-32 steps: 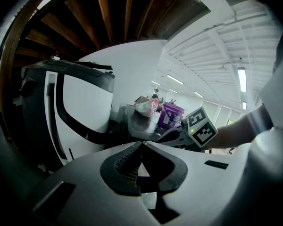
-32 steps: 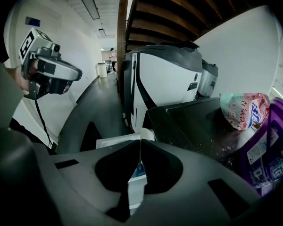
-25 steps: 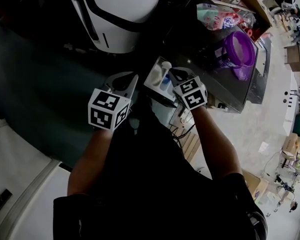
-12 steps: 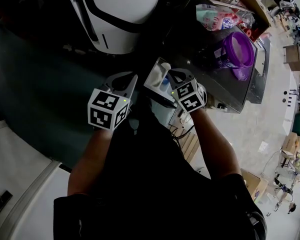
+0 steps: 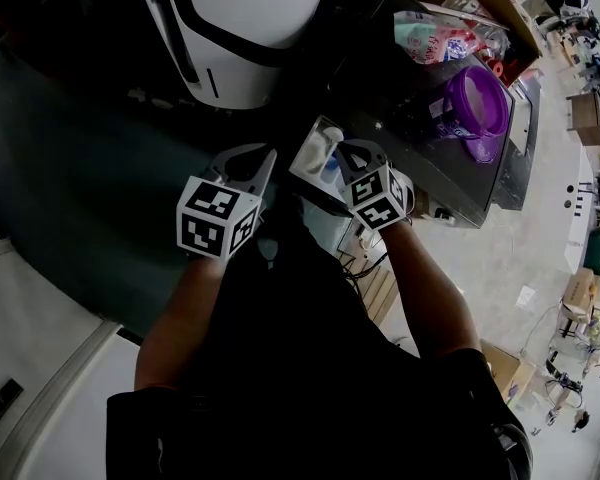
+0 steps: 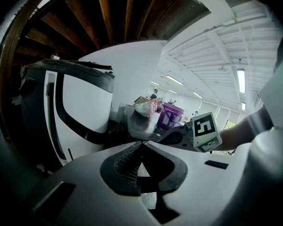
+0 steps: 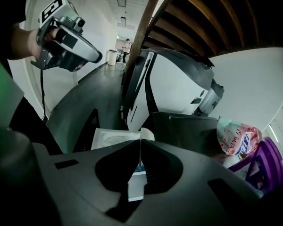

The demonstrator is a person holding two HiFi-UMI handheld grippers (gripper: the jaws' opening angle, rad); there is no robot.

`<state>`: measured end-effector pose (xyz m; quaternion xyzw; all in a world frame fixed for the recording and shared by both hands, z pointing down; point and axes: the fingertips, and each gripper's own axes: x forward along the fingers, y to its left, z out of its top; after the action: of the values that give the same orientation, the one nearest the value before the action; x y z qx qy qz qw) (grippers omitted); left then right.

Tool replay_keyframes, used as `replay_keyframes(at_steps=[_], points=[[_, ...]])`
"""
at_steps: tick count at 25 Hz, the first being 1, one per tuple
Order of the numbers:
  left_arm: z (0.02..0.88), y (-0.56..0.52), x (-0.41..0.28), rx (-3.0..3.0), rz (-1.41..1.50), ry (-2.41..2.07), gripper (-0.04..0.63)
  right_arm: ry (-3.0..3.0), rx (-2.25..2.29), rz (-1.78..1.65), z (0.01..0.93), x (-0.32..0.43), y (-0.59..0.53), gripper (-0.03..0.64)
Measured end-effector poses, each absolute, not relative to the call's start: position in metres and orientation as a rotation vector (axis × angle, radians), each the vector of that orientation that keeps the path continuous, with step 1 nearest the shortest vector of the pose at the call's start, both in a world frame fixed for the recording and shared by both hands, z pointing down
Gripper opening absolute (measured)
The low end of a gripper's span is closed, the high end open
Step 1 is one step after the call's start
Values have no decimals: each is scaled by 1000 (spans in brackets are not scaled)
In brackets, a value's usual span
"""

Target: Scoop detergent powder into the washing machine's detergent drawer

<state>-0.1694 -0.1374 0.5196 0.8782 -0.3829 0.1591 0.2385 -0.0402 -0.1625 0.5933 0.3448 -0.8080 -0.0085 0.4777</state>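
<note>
Two handheld grippers are hovering side by side in the middle of the head view, each with its marker cube turned toward the person. Starting at the left, the left gripper [image 5: 262,160] is pointing toward a white and black appliance [image 5: 242,38]. Its jaws are pressing fully together, tip against tip, and nothing is sitting between them. Just to its right, the white detergent drawer [image 5: 310,153] is standing open at the edge of a dark surface, with a blue part showing inside it. The right gripper [image 5: 344,149] is hanging over the drawer's right side. Its jaws are likewise meeting at the tips and gripping nothing, and the drawer is showing through the opening behind them in the right gripper view. Farther right, on the dark top, a purple tub [image 5: 477,103] is standing, and a pink and green detergent bag [image 5: 432,34] is lying just beyond it.
</note>
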Motion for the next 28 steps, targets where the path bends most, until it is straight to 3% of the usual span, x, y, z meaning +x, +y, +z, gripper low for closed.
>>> replay_keyframes(at_steps=[28], points=[[515,-140,-173,2412,417,-1028,8,-2015,896,28,588,-44,-152,21]])
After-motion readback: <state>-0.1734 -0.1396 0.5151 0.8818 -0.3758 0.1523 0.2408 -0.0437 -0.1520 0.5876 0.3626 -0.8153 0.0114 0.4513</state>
